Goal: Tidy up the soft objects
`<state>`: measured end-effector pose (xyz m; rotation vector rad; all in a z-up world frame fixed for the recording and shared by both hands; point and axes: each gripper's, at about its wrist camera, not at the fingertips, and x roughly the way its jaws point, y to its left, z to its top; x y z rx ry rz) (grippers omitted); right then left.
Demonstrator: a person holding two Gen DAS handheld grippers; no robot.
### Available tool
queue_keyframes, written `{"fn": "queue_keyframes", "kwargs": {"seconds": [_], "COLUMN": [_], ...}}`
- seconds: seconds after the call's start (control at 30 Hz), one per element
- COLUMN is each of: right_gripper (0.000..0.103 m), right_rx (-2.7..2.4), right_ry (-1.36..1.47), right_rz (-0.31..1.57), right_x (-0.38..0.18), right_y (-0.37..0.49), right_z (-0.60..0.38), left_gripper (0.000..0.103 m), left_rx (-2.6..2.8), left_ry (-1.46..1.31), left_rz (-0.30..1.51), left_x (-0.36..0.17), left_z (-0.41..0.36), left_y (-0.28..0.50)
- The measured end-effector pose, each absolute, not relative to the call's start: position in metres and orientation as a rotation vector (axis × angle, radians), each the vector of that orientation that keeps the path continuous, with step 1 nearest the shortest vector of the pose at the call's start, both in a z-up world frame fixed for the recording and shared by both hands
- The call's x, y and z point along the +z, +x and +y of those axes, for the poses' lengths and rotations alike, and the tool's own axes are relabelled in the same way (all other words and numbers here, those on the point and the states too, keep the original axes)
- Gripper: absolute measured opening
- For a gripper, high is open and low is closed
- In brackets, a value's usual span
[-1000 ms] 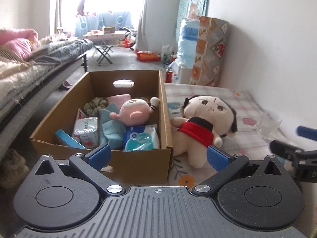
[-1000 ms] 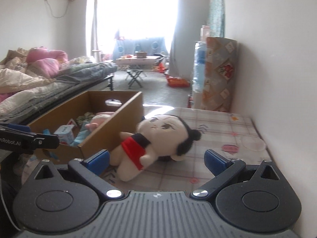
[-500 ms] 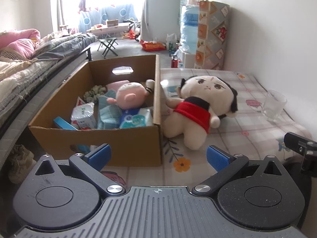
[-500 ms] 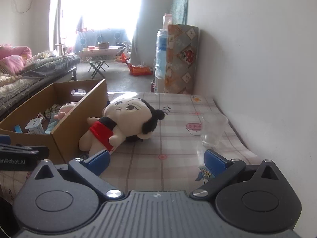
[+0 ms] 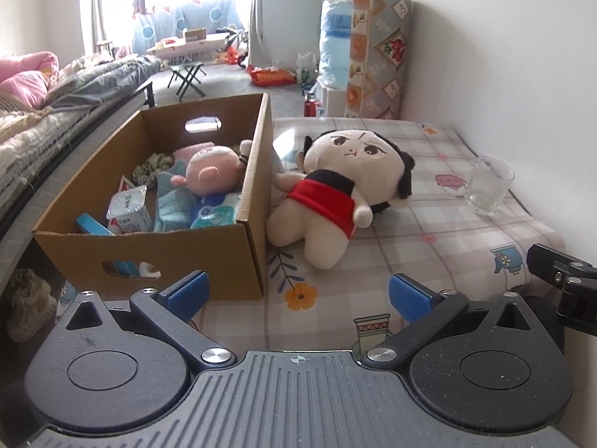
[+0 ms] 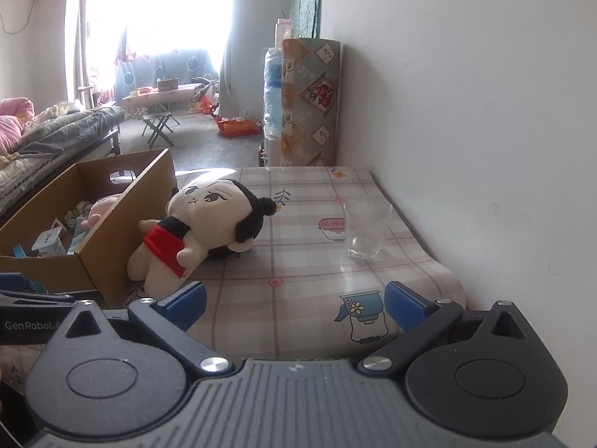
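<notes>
Where the white wall runs along the right, a table (image 5: 440,224) under a checked cloth printed with flowers and little pots fills the near ground. Beyond it the room opens toward a bright curtained window at 12 o'clock, with a folding stool (image 5: 188,82) on the grey floor, a big water bottle (image 5: 335,41) beside a patterned panel at 1 o'clock, and a bed (image 5: 41,119) heaped with pink and grey bedding at 9 to 10 o'clock.

On the cloth a cardboard box (image 5: 179,246) stands at 11 o'clock in the left wrist view, holding a pink plush toy (image 5: 212,171), tissue packs (image 5: 128,211) and folded teal cloth. A clear cup (image 6: 367,227) stands upright at 12 to 1 o'clock in the right wrist view, well apart from the box.

A cream doll (image 5: 335,194) with black hair and a red band lies on its back on the cloth, its arm and side touching the box's outer wall (outside the box, not in it).

The left gripper (image 5: 296,293) has its blue-padded fingers spread wide and holds nothing; the doll lies ahead at 12 o'clock, apart from both pads. The right gripper (image 6: 294,304) is likewise spread and bare, with the doll at 11 o'clock, just beyond its left finger (image 6: 186,304) and not touching it.
</notes>
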<state>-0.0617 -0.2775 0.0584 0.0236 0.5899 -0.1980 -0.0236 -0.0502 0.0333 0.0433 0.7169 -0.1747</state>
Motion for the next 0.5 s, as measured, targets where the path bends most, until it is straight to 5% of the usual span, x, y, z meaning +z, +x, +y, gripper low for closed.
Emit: {"fn": "queue_keyframes", "kwargs": {"seconds": [0.5], "right_gripper": [0.103], "right_rx": [-0.153], "right_ry": [0.066], "right_rz": [0.634], "right_x": [0.0564], "right_y": [-0.0573], "right_z": [-0.2735], "left_gripper": [0.103], "left_rx": [-0.127], "left_ry": [0.034], "left_rz": [0.731], "left_x": [0.0373], "left_z": [-0.0462], "left_y": [-0.0299]}}
